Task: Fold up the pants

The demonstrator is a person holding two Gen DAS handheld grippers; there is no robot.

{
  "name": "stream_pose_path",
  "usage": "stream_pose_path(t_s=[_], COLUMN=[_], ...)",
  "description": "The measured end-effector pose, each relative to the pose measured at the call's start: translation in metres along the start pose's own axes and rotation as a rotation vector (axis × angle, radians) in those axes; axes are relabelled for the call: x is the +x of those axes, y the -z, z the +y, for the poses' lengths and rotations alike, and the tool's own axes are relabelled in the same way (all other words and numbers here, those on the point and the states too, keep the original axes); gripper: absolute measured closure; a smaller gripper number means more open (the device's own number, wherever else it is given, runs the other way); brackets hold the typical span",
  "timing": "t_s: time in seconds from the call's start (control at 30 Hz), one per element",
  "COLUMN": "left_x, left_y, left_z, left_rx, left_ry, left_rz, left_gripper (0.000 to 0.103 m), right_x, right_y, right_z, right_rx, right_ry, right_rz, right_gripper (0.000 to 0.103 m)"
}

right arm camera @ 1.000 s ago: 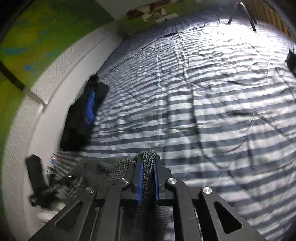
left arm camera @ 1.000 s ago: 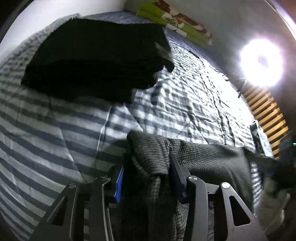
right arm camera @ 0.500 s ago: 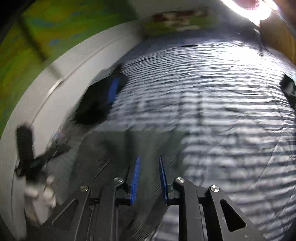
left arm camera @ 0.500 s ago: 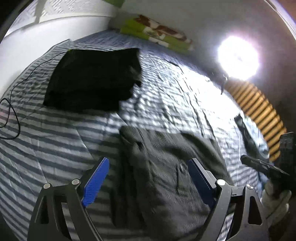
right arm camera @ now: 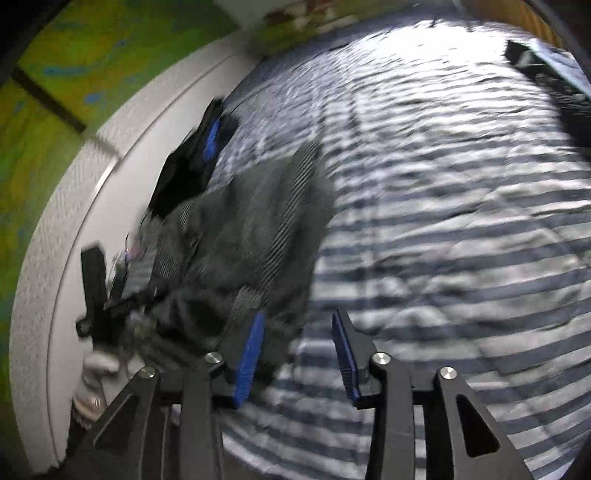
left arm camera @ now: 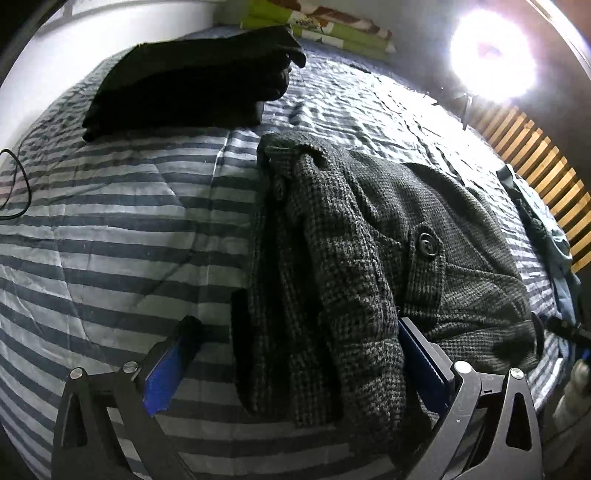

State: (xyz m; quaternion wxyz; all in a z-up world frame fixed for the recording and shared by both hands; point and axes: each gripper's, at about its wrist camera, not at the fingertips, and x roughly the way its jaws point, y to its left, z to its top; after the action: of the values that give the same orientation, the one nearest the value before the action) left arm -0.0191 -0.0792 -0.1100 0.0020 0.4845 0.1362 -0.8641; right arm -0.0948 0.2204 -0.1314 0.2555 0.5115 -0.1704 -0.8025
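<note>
Grey checked pants [left arm camera: 373,254] lie folded in a loose heap on the striped bed cover [left arm camera: 110,229]; a dark button shows on a pocket flap. My left gripper [left arm camera: 291,347] is open, low over the near edge of the heap, one blue pad on the bare cover, the other half hidden by cloth. In the right wrist view the same pants [right arm camera: 255,229] are blurred, lying left of centre. My right gripper [right arm camera: 299,332] is open at their right edge with nothing between its pads. The other gripper [right arm camera: 99,291] appears at the far left.
A folded black garment [left arm camera: 192,77] lies farther up the bed, also seen as a dark pile [right arm camera: 192,162]. Green pillows [left arm camera: 321,29] rest at the headboard. A bright lamp [left arm camera: 491,59], a slatted wooden panel [left arm camera: 539,177], light blue clothing [left arm camera: 550,240] and a black cable [left arm camera: 18,184] border the bed.
Both grippers let go of the pants, which dropped onto the bed. The left gripper opened wide and lowered over the heap. The right gripper opened further and shifted right.
</note>
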Motion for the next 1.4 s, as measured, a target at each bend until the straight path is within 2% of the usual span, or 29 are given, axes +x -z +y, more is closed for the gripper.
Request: stream_pose_path(t_s=[0.13,0.3,0.37,0.43,0.53,0.6,0.73,0.8,0.83,0.9,1.03,1.13,1.2,1.33,1.37,1.4], left_x=[-0.005,-0.021,-0.030,-0.037,-0.043,-0.050,-0.065,-0.058,-0.051,-0.031,-0.005,0.009,0.016,0.018,0.017,0.017], left_y=[0.007,0.010,0.011,0.008,-0.007,-0.021,-0.044,-0.054,-0.058,-0.064,-0.069,-0.070,-0.068,-0.064,-0.063,-0.062], left_z=[0.003,0.010,0.012,0.011,0.010,0.008,0.013,0.014,0.016,0.021,0.022,0.020,0.020,0.022,0.020,0.018], left_rx=[-0.026,-0.106,-0.117,-0.107,-0.095,-0.095,-0.139,-0.131,-0.129,-0.146,-0.152,-0.148,-0.152,-0.146,-0.138,-0.123], left_ry=[0.018,0.033,0.011,-0.008,-0.043,-0.057,-0.004,-0.023,-0.026,-0.013,0.000,0.013,0.034,0.053,0.052,0.056], left_rz=[-0.026,0.002,-0.004,0.007,0.032,0.016,0.003,0.024,0.061,0.134,0.203,0.221,0.234,0.202,0.192,0.183], left_gripper=[0.000,0.000,0.000,0.000,0.000,0.000,0.000,0.000,0.000,0.000,0.000,0.000,0.000,0.000,0.000,0.000], right_x=[0.004,0.005,0.008,0.007,0.010,0.013,0.018,0.023,0.026,0.037,0.058,0.069,0.072,0.075,0.076,0.077], right_y=[-0.007,-0.008,-0.010,-0.012,-0.019,-0.026,-0.041,-0.047,-0.051,-0.056,-0.062,-0.063,-0.063,-0.063,-0.062,-0.063], right_z=[-0.004,0.000,0.001,0.000,0.001,0.002,0.002,0.004,0.004,0.004,0.001,0.001,0.000,0.002,0.003,0.005], right_rx=[0.040,0.045,0.054,0.053,0.047,0.044,0.074,0.073,0.074,0.081,0.101,0.112,0.119,0.106,0.099,0.092], right_ry=[-0.016,-0.023,-0.021,-0.012,-0.008,-0.001,-0.018,-0.006,0.002,0.022,0.042,0.043,0.026,-0.013,-0.020,-0.037], right_rz=[-0.009,-0.001,-0.008,-0.017,-0.015,-0.006,0.012,0.021,0.028,0.058,0.134,0.157,0.150,0.161,0.163,0.172], right_gripper=[0.064,0.063,0.058,0.042,0.038,0.036,0.033,0.029,0.026,0.025,0.025,0.024,0.020,0.020,0.022,0.030])
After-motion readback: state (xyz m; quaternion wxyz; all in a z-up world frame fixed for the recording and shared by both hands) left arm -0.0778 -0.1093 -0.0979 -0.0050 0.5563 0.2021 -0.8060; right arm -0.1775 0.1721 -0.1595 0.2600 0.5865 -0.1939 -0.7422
